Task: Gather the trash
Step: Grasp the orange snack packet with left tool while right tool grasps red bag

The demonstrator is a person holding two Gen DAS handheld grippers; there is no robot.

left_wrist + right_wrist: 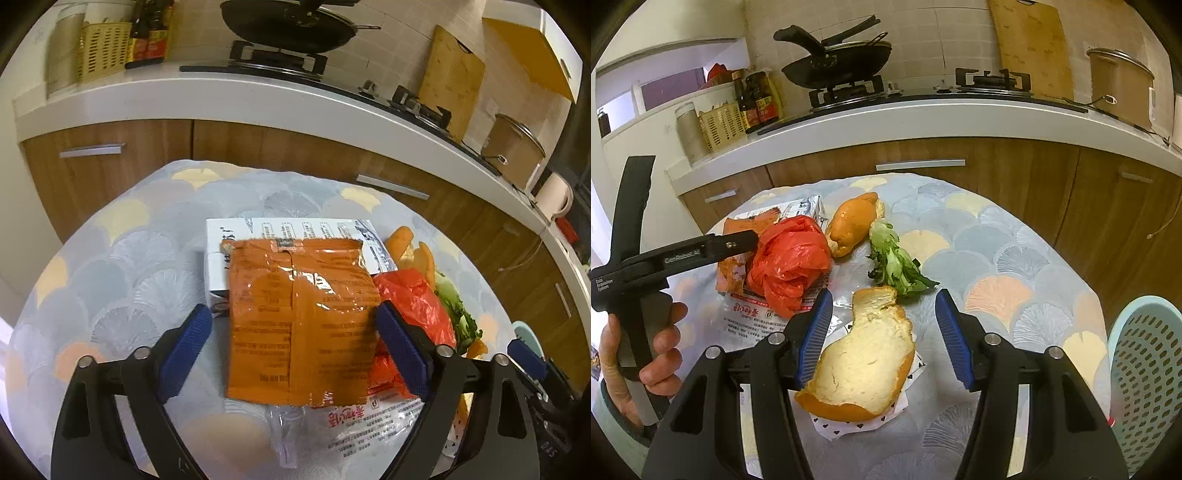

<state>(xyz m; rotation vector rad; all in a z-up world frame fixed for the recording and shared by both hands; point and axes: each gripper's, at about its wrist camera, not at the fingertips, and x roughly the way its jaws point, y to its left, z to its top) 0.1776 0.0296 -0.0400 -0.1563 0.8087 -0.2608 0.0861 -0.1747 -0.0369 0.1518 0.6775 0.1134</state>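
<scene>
In the left wrist view my left gripper [291, 332] is open, its blue pads either side of an orange snack wrapper [299, 321] that lies over a white carton [236, 236], a red plastic bag [417, 295] and a clear printed wrapper [362, 424]. In the right wrist view my right gripper [882, 332] is open above a large pomelo peel [864, 365] on a heart-print paper [849, 428]. A second peel [849, 221], a lettuce scrap [894, 258] and the red bag [790, 258] lie beyond. The left gripper's body [683, 254] shows at the left.
The table [1015, 258] has a fan-pattern cloth. A pale blue perforated basket [1145, 369] stands at its right edge. Behind it are wooden cabinets [147, 147] and a counter with a stove and wok [834, 66], bottles [757, 99], a cutting board [1030, 44] and a pot [1119, 85].
</scene>
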